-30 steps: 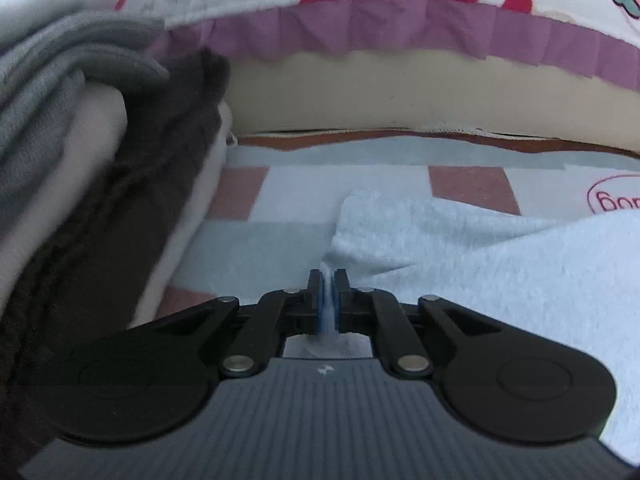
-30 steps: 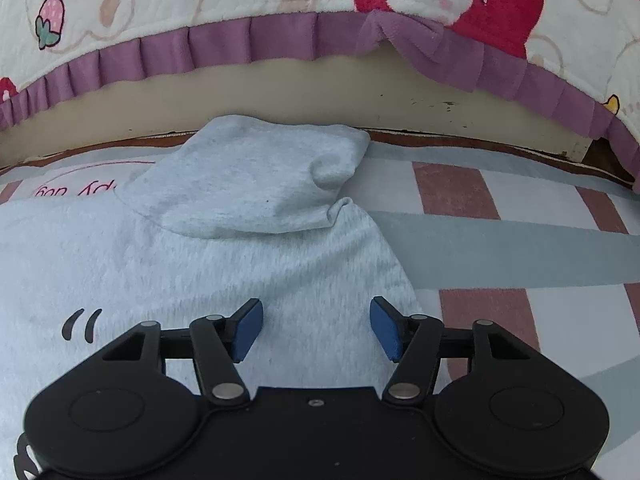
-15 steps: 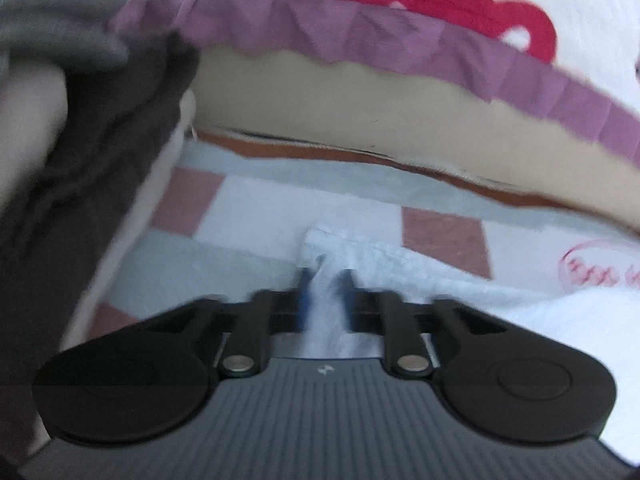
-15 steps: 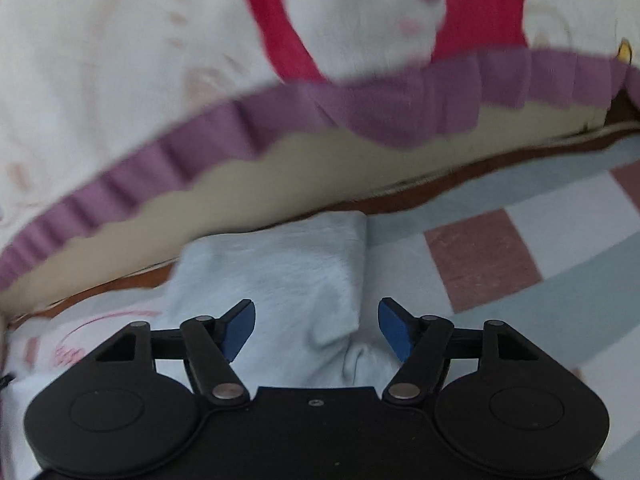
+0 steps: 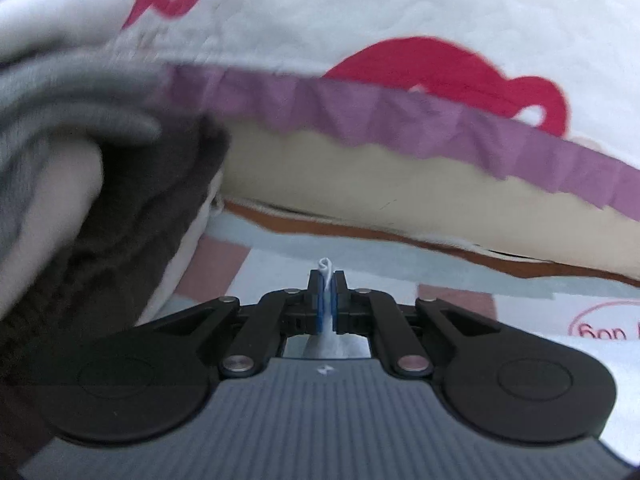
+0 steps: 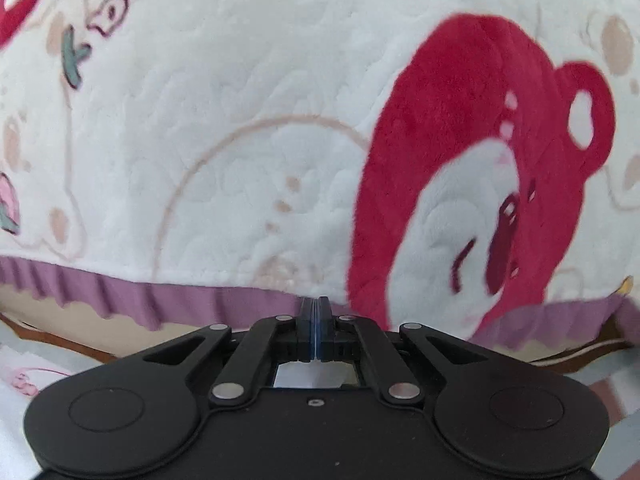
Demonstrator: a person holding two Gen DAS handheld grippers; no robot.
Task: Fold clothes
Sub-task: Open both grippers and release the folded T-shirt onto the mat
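The light grey garment shows as a small fold [image 5: 325, 267] poking up between the pads of my left gripper [image 5: 328, 294], which is shut on it. More of its cloth hangs behind the pads. My right gripper [image 6: 316, 326] is shut too, its blue pads pressed together. Pale cloth [image 6: 312, 376] shows in the gap just behind them, and no fabric sticks out in front. A strip of the garment [image 6: 12, 420] lies at the lower left of the right wrist view. The rest of it is hidden under both grippers.
A stack of folded clothes [image 5: 100, 220] in grey, white and dark brown rises close on the left. A plush blanket [image 6: 260, 140] with a red bear and a purple frill [image 5: 400, 120] hangs over a beige mattress edge [image 5: 360, 184] ahead. A checked mat [image 5: 456, 296] covers the floor.
My right gripper was open over the hood and is now shut. Its view has swung up to the blanket. My left gripper loosened briefly, then shut on the fold again and rose.
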